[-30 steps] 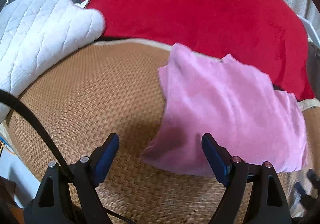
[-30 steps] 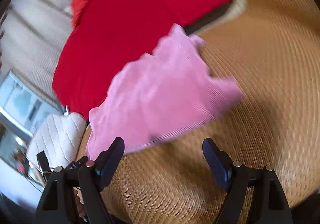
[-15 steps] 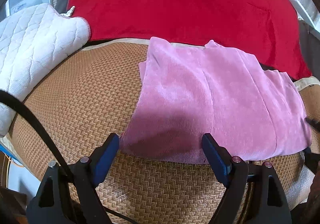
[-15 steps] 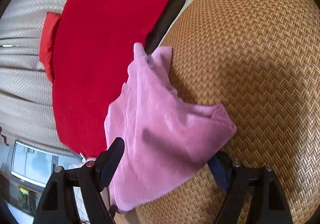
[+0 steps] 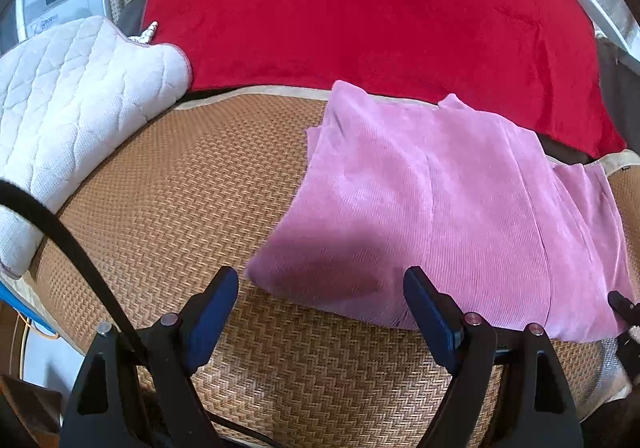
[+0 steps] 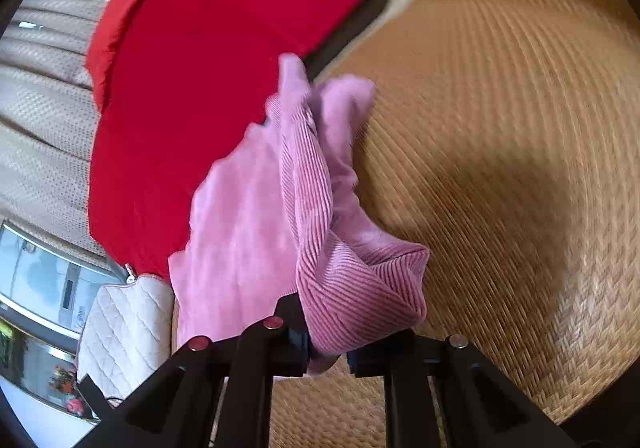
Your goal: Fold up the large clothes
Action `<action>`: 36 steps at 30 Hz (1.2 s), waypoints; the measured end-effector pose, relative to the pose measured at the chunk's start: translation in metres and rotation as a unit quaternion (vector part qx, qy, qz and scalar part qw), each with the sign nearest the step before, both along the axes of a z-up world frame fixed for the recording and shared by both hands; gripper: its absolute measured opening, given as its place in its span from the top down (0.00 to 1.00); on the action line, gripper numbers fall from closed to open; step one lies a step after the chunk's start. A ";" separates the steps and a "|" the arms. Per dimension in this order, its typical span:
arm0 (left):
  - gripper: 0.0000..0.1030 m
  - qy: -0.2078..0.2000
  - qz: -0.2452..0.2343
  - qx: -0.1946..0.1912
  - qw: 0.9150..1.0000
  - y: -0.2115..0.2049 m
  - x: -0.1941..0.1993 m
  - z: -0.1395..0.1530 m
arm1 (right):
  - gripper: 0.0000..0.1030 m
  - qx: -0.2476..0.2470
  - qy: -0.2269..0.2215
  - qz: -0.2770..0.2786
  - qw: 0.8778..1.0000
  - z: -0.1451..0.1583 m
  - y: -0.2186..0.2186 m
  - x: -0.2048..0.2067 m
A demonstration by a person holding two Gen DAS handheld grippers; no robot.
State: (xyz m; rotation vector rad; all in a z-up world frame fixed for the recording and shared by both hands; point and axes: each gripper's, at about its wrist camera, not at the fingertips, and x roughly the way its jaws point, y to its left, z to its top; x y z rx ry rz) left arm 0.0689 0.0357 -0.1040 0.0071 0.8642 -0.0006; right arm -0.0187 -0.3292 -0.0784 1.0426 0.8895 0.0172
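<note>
While the right gripper (image 6: 326, 352) pinches the garment's (image 5: 440, 200) right corner, the left gripper (image 5: 320, 312) hangs wide open, empty.
Garment runs left-right; its near-left corner lies just beyond the left gripper.

1. Daylight fills both views, bright and even, and colours look saturated, above all on the red plush blanket (image 5: 360, 16).
2. A soft dark shadow lies on the near corner of the pink ribbed corduroy garment (image 5: 440, 200), just ahead of the left tool (image 5: 320, 312).
3. In the right wrist view a broad shadow falls across the tan woven rattan mat (image 6: 520, 176).
4. That mat is smeared with motion blur, while the cloth ribs near the right tool (image 6: 328, 352) stay crisp.
5. Fisheye bending curves every edge, and dark vignetting blacks out the corners.
6. A pale window (image 6: 40, 280) at the lower left looks washed out.
</note>
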 end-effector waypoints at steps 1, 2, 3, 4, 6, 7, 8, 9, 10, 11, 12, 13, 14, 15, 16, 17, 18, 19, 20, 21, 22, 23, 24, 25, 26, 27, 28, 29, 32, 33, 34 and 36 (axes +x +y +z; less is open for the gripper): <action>0.18 -0.001 -0.004 0.002 1.000 -0.001 0.003 0.000 | 0.63 0.026 0.002 -0.013 1.000 -0.008 -0.005 -0.003; 0.18 -0.004 -0.007 0.004 1.000 -0.004 0.004 0.001 | 0.47 0.053 -0.013 -0.021 0.998 -0.009 -0.009 -0.004; 0.18 -0.007 -0.011 0.004 1.000 -0.007 0.004 0.001 | 0.35 0.062 -0.024 -0.024 0.997 -0.008 -0.012 -0.006; 0.18 -0.007 -0.014 0.003 1.000 -0.008 0.004 0.001 | 0.21 0.059 -0.035 -0.031 0.997 -0.001 -0.013 -0.007; 0.18 -0.004 -0.019 0.001 1.000 -0.013 0.006 -0.001 | 0.19 0.047 -0.046 -0.029 0.997 0.007 -0.013 -0.007; 0.18 -0.002 -0.023 0.002 1.000 -0.017 0.007 -0.003 | 0.19 0.050 -0.046 -0.024 0.997 0.007 -0.012 -0.005; 0.18 -0.001 -0.026 0.004 1.000 -0.019 0.007 -0.004 | 0.19 0.055 -0.043 -0.024 0.997 0.006 -0.012 -0.004; 0.18 -0.001 -0.029 0.006 1.000 -0.022 0.007 -0.005 | 0.19 0.059 -0.041 -0.024 0.997 0.004 -0.013 -0.004; 0.18 -0.002 -0.033 0.007 0.999 -0.026 0.007 -0.004 | 0.19 0.059 -0.039 -0.025 0.997 0.002 -0.013 -0.008; 0.18 -0.003 -0.037 0.008 0.999 -0.028 0.008 -0.004 | 0.19 0.056 -0.036 -0.030 0.997 0.001 -0.014 -0.013; 0.18 -0.004 -0.039 0.008 0.999 -0.029 0.008 -0.004 | 0.19 0.054 -0.035 -0.036 0.997 0.000 -0.017 -0.026; 0.18 -0.006 -0.040 0.009 0.999 -0.032 0.007 -0.003 | 0.19 0.050 -0.035 -0.044 0.997 -0.003 -0.022 -0.028; 0.18 -0.008 -0.040 0.008 0.999 -0.033 0.009 -0.004 | 0.19 0.036 -0.035 -0.058 0.997 0.001 -0.029 -0.036; 0.18 -0.009 -0.041 0.006 0.999 -0.033 0.011 -0.004 | 0.19 0.021 -0.034 -0.068 0.997 0.007 -0.039 -0.039; 0.18 -0.010 -0.041 0.003 0.999 -0.033 0.013 -0.005 | 0.19 0.000 -0.036 -0.081 0.996 0.013 -0.045 -0.044; 0.18 -0.010 -0.041 0.001 0.999 -0.033 0.016 -0.007 | 0.19 -0.020 -0.042 -0.093 0.995 0.021 -0.052 -0.050; 0.18 -0.006 -0.041 0.000 0.999 -0.034 0.020 -0.009 | 0.19 -0.036 -0.048 -0.100 0.993 0.031 -0.058 -0.056; 0.18 -0.002 -0.040 0.000 0.999 -0.033 0.024 -0.013 | 0.19 -0.047 -0.055 -0.100 0.992 0.038 -0.062 -0.055; 0.18 0.002 -0.036 -0.001 0.999 -0.033 0.029 -0.016 | 0.19 -0.054 -0.063 -0.088 0.993 0.047 -0.064 -0.052; 0.18 0.004 -0.033 -0.005 0.999 -0.032 0.032 -0.018 | 0.19 -0.058 -0.071 -0.069 0.993 0.055 -0.064 -0.046; 0.18 0.004 -0.028 -0.012 1.000 -0.030 0.034 -0.019 | 0.19 -0.063 -0.081 -0.046 0.994 0.063 -0.061 -0.039; 0.18 0.004 -0.026 -0.017 1.000 -0.028 0.037 -0.020 | 0.19 -0.068 -0.091 -0.018 0.993 0.071 -0.055 -0.028; 0.18 0.007 -0.026 -0.019 0.999 -0.027 0.039 -0.021 | 0.19 -0.068 -0.098 0.013 0.993 0.076 -0.048 -0.017; 0.18 0.009 -0.026 -0.020 0.999 -0.026 0.039 -0.022 | 0.19 -0.065 -0.100 0.048 0.992 0.078 -0.041 -0.001; 0.18 0.009 -0.027 -0.020 0.999 -0.025 0.039 -0.023 | 0.19 -0.060 -0.100 0.072 0.991 0.077 -0.036 0.014; 0.18 0.007 -0.028 -0.020 0.999 -0.025 0.040 -0.024 | 0.19 -0.046 -0.098 0.109 0.988 0.073 -0.029 0.032; 0.18 0.006 -0.030 -0.019 0.999 -0.024 0.040 -0.024 | 0.19 -0.027 -0.092 0.135 0.986 0.068 -0.025 0.047; 0.18 0.006 -0.031 -0.018 0.999 -0.025 0.040 -0.025 | 0.19 -0.011 -0.075 0.155 0.985 0.059 -0.022 0.069; 0.17 0.004 -0.031 -0.017 0.999 -0.025 0.038 -0.025 | 0.19 0.004 -0.045 0.184 0.982 0.037 -0.026 0.119; 0.17 0.004 -0.032 -0.015 0.999 -0.025 0.038 -0.026 | 0.19 0.008 -0.030 0.166 0.986 0.029 -0.034 0.137; 0.17 0.005 -0.032 -0.015 0.999 -0.026 0.038 -0.026 | 0.19 0.018 -0.017 0.155 0.988 0.022 -0.043 0.148; 0.17 0.007 -0.030 -0.017 0.999 -0.025 0.038 -0.026 | 0.20 0.047 -0.005 0.128 0.991 0.008 -0.064 0.172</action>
